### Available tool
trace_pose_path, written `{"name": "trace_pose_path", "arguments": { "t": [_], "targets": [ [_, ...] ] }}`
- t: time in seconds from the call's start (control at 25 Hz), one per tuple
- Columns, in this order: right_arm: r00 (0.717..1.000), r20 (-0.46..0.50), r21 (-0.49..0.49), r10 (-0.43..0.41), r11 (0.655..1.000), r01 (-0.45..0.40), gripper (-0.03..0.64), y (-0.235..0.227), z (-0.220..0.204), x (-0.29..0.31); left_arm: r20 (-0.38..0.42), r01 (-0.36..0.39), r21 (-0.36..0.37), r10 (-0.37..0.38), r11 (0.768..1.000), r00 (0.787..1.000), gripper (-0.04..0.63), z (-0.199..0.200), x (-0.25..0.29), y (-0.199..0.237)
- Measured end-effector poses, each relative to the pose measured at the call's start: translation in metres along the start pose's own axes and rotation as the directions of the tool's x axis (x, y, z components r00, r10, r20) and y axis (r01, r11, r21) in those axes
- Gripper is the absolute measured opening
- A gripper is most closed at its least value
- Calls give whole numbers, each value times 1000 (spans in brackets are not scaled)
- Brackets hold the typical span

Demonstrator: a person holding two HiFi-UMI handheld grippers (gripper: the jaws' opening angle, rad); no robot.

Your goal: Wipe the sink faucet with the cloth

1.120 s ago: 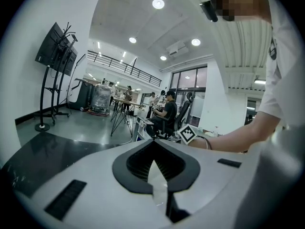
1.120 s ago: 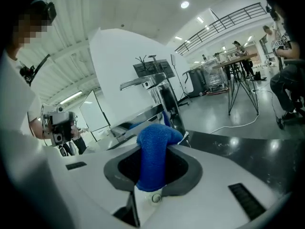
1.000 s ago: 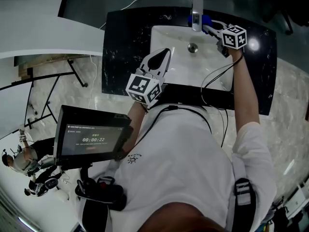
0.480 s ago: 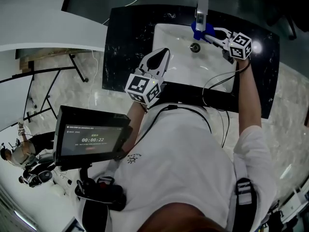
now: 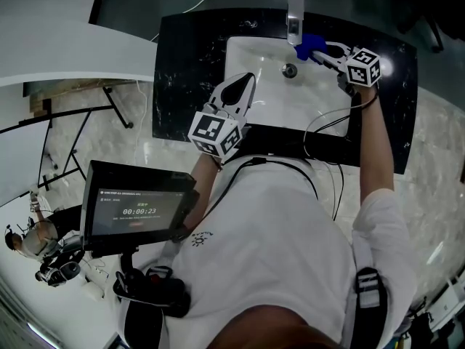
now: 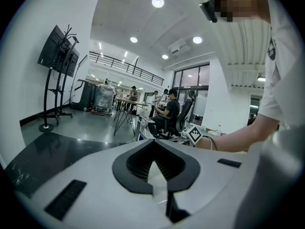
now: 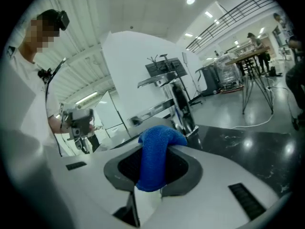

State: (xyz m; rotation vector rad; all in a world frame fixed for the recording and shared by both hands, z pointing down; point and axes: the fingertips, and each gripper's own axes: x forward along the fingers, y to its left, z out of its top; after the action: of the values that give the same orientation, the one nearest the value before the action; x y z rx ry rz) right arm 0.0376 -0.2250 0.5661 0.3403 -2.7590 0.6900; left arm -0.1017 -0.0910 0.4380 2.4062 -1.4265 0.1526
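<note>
over the sink (image 5: 309, 106), right tongs (image 5: 324, 50) pinch the cloth (image 5: 309, 46) beside the faucet (image 5: 295, 17); left tongs (image 5: 245, 83) closed.

Left gripper (image 5: 249, 81) held close in front of the body, arm bent, fingers pressed together with nothing between them, pointing 1 o'clock. Right arm (image 5: 372, 144) stretched nearly straight toward 12 o'clock. Right gripper (image 5: 321, 48) angled to 10 o'clock, fingers clamped on blue cloth (image 5: 308, 46).

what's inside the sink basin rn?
Only the drain shows in the white sink. The left gripper covers its near-left part, hiding that patch. The right gripper holds the blue cloth over the back rim by the faucet.
</note>
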Motion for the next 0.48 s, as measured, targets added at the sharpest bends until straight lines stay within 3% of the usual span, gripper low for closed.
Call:
{"name": "trace_pose_path", "arguments": {
  "t": [0.12, 0.4, 0.48],
  "targets": [
    [995, 19, 42, -97, 995, 96, 86, -24, 11, 8, -1, -2, 1, 2, 1000, 1000, 2, 1, 0, 0],
    [985, -43, 110, -169, 979, 173, 86, -51, 20, 38, 0, -18, 0, 18, 1000, 1000, 2, 1, 0, 3],
    [982, -40, 87, -185, 978, 188, 86, -55, 26, 40, -1, -25, -2, 25, 1000, 1000, 2, 1, -1, 4]
  ]
}}
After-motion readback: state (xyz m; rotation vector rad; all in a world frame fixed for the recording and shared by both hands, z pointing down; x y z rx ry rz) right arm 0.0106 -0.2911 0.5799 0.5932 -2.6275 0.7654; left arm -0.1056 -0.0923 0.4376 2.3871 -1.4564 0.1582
